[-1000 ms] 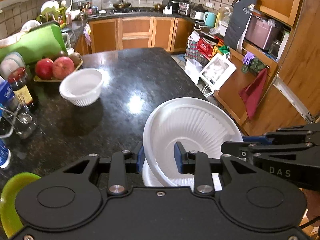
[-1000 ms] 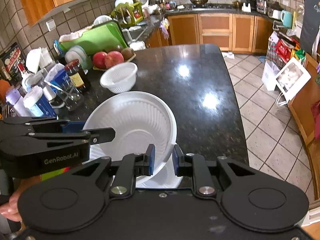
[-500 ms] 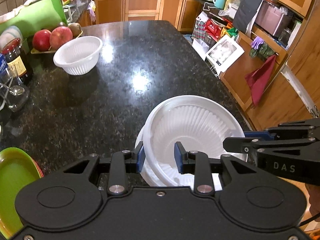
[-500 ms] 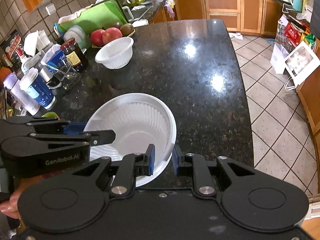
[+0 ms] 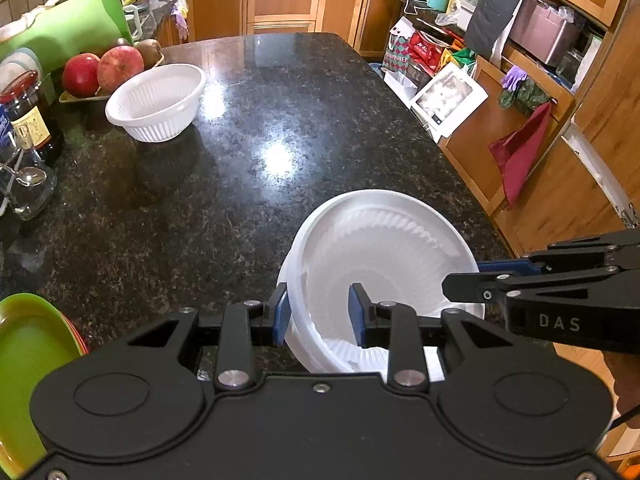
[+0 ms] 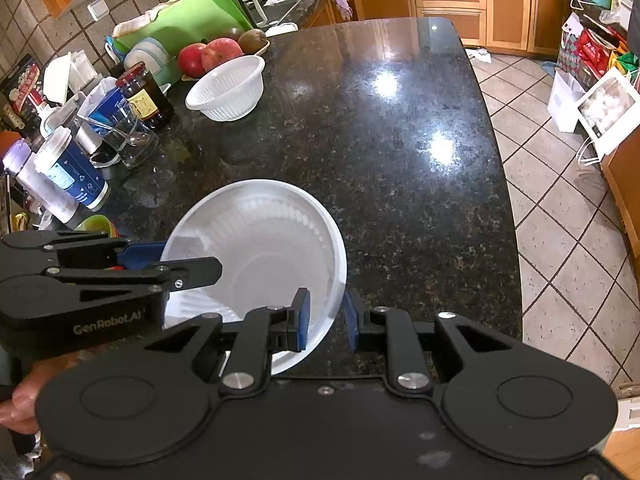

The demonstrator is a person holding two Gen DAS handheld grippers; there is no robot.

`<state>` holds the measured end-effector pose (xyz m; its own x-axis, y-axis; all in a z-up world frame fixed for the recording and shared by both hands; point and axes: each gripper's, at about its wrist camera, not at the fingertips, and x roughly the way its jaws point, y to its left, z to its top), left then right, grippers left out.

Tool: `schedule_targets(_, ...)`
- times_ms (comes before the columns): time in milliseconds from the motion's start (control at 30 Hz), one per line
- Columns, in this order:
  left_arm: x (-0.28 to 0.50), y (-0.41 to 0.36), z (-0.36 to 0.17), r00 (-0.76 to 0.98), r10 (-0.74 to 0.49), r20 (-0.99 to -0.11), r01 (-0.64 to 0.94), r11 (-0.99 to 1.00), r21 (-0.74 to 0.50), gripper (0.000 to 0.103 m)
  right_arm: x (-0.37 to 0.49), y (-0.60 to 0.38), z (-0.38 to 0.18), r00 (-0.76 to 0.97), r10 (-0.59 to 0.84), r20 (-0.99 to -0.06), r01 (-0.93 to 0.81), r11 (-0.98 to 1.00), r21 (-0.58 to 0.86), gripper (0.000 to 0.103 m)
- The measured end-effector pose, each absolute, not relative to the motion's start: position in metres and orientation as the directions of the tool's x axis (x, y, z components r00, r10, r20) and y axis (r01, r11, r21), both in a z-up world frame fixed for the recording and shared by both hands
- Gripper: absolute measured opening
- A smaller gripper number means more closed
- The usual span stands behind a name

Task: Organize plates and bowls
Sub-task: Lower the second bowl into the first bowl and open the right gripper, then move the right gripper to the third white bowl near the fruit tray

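Note:
A large white ribbed bowl point(image 5: 384, 256) sits at the near edge of the black granite counter point(image 5: 280, 120), seemingly nested in a second white bowl whose rim shows at its left. My left gripper point(image 5: 318, 316) straddles its near-left rim with a gap beside the pads. My right gripper point(image 6: 326, 318) straddles the bowl's right rim point(image 6: 256, 240), its pads also set apart from it. A smaller white ribbed bowl point(image 5: 156, 100) stands far left on the counter; it also shows in the right wrist view point(image 6: 228, 88).
Green and red plates point(image 5: 28, 360) are stacked at the near left. Jars, a glass with a spoon point(image 6: 128, 140) and bottles point(image 6: 68, 172) line the left side. A fruit tray point(image 5: 104, 68) and a green cutting board stand behind the small bowl. The counter's right edge drops to tiled floor point(image 6: 560, 200).
The big bowl has come down from a tilted, lifted pose to rest lower near the counter edge. Both grippers' jaws have widened around its rim.

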<state>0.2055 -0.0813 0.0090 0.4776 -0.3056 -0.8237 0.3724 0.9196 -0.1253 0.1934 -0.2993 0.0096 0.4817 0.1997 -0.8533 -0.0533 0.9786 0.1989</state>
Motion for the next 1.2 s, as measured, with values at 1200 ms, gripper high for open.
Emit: schedule_targets(1200,0.205,-0.043,0.022,0.53,-0.248,-0.811,0.324,0.943,-0.077,0.039,0.189,-0.286,0.033,0.556,0.195,-0.808,-0.046,0.978,0.205,0.022)
